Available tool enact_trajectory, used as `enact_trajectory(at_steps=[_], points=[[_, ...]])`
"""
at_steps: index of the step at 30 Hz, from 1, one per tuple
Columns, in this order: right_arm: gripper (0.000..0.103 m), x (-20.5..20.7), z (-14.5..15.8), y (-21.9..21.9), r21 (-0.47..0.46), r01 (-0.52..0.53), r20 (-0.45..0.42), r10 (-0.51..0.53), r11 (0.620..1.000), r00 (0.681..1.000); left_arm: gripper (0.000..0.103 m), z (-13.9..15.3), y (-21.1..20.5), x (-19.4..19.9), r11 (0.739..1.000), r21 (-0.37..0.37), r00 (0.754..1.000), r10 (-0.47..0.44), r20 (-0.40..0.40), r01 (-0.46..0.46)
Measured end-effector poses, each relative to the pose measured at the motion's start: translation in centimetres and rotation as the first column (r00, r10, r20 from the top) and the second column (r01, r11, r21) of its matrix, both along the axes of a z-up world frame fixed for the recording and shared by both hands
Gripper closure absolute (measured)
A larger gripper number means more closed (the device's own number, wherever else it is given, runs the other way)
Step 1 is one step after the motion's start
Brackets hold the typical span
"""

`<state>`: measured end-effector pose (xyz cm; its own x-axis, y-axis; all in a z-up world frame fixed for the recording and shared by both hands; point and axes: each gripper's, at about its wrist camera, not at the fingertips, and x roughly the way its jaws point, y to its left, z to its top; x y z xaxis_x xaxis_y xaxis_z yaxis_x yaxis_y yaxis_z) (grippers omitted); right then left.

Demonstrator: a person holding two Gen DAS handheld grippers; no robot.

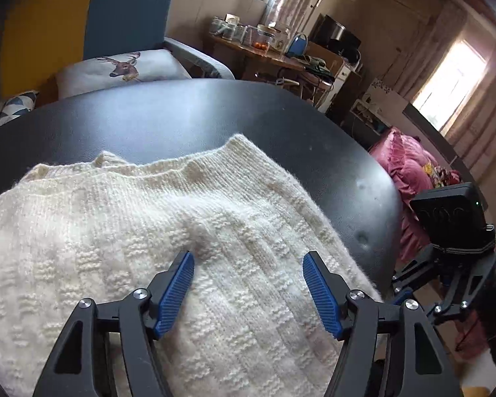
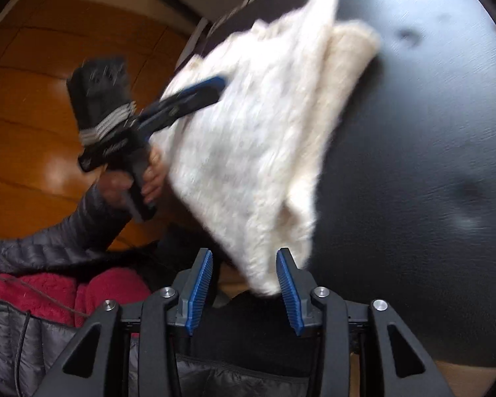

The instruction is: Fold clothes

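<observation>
The cream sweater [image 1: 148,231] is seen doubled over on the black counter [image 1: 182,112], one corner hanging past the 6 o'clock edge. Both grippers' fingers are spread, holding nothing. The overhanging corner [image 2: 268,274] should be pinched deep before any pull.

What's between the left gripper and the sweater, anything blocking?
Nothing visible. The left gripper is open right over the cream sweater on the black table, with only knit between its pads. The right gripper is open too, at the sweater's near corner.
</observation>
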<state>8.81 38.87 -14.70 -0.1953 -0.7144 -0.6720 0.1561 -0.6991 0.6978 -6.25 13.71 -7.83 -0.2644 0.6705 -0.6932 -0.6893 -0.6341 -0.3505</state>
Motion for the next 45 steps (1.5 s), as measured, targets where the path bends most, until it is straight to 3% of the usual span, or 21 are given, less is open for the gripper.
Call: enact_trajectory(at_steps=[2, 5, 8, 11, 13, 15, 16, 17, 21, 25, 26, 28, 29, 30, 33, 35, 37, 39, 43, 45], points=[[0.059, -0.2, 1.4, 1.6, 0.056, 0.15, -0.082, -0.145, 0.987, 0.986, 0.033, 0.5, -1.2, -0.2, 0.999, 0.014, 0.999, 0.032, -0.018, -0.032], [0.059, -1.5, 3.3, 1.7, 0.127, 0.332, -0.238, -0.296, 0.935, 0.925, 0.033, 0.8, -2.8, -0.7, 0.997, 0.021, 0.996, 0.076, -0.043, -0.076], [0.059, -3.8, 3.4, -0.3, 0.187, 0.384, -0.329, -0.31, 0.904, 0.892, 0.033, 0.0, -3.8, -0.7, 0.995, 0.008, 0.994, 0.098, -0.047, -0.098], [0.059, -6.2, 1.7, -3.1, 0.356, 0.368, -0.357, -0.239, 0.859, 0.903, 0.032, -0.9, -4.6, -0.7, 0.993, -0.01, 0.992, 0.115, -0.053, -0.115], [0.067, -7.3, 0.6, -5.8, 0.517, 0.343, -0.394, -0.138, 0.784, 0.909, 0.031, -1.5, -4.6, -0.4, 0.991, -0.005, 0.991, 0.131, -0.037, -0.131], [0.068, -7.4, 0.1, -7.4, 0.691, 0.349, -0.462, 0.014, 0.633, 0.887, 0.031, -2.1, -4.6, -0.1, 0.988, 0.005, 0.988, 0.152, -0.02, -0.152], [0.067, -7.6, -0.2, -7.6, 0.737, 0.356, -0.468, 0.054, 0.575, 0.882, 0.031, -2.4, -4.5, 0.1, 0.987, 0.01, 0.987, 0.162, -0.011, -0.162], [0.067, -7.9, -0.4, -6.9, 0.74, 0.364, -0.461, 0.032, 0.565, 0.887, 0.031, -2.6, -4.4, 0.3, 0.985, 0.018, 0.986, 0.169, 0.0, -0.169], [0.056, -8.5, -0.7, -2.9, 0.679, 0.413, -0.435, -0.121, 0.608, 0.892, 0.03, -2.8, -3.4, 0.7, 0.983, 0.068, 0.985, 0.166, 0.055, -0.169], [0.05, -7.8, 0.9, -0.9, 0.6, 0.469, -0.431, -0.232, 0.649, 0.872, 0.029, -1.7, -5.5, 0.4, 0.971, 0.155, 0.978, 0.166, 0.123, -0.184], [0.05, -7.6, 1.4, -0.4, 0.579, 0.483, -0.429, -0.259, 0.656, 0.865, 0.029, -1.3, -6.1, 0.3, 0.965, 0.179, 0.976, 0.166, 0.142, -0.191], [0.05, -6.9, 3.3, -1.1, 0.563, 0.532, -0.498, -0.254, 0.632, 0.829, 0.029, -0.5, -7.9, 0.2, 0.951, 0.224, 0.97, 0.178, 0.167, -0.213], [0.05, -6.6, 4.5, -2.0, 0.538, 0.544, -0.536, -0.236, 0.644, 0.81, 0.029, 0.2, -9.8, 0.3, 0.94, 0.242, 0.966, 0.208, 0.152, -0.241], [0.049, -6.4, 5.5, -3.2, 0.501, 0.534, -0.556, -0.219, 0.68, 0.801, 0.029, 1.0, -11.8, 0.4, 0.929, 0.254, 0.961, 0.242, 0.135, -0.27], [0.049, -7.4, 6.6, -7.5, 0.43, 0.439, -0.556, -0.152, 0.789, 0.817, 0.027, 2.7, -18.9, 0.5, 0.894, 0.262, 0.931, 0.355, 0.079, -0.363], [0.049, -8.7, 5.9, -10.6, 0.414, 0.364, -0.531, -0.103, 0.834, 0.841, 0.025, 3.0, -23.7, 0.7, 0.867, 0.256, 0.902, 0.424, 0.075, -0.429], [0.049, -10.0, 4.7, -13.4, 0.414, 0.299, -0.496, -0.063, 0.86, 0.866, 0.024, 2.5, -27.8, 0.8, 0.841, 0.242, 0.875, 0.475, 0.096, -0.484], [0.049, -11.5, 3.0, -15.3, 0.446, 0.267, -0.466, -0.033, 0.854, 0.884, 0.024, 1.1, -30.7, 0.9, 0.826, 0.226, 0.857, 0.494, 0.15, -0.516], [0.048, -13.3, -0.8, -15.2, 0.453, 0.249, -0.411, -0.048, 0.856, 0.91, 0.024, -1.6, -32.5, 1.5, 0.825, 0.272, 0.864, 0.433, 0.257, -0.495], [0.044, -13.5, -1.6, -14.0, 0.382, 0.255, -0.404, -0.088, 0.888, 0.911, 0.026, -3.0, -33.3, 1.7, 0.823, 0.295, 0.864, 0.399, 0.308, -0.486]])
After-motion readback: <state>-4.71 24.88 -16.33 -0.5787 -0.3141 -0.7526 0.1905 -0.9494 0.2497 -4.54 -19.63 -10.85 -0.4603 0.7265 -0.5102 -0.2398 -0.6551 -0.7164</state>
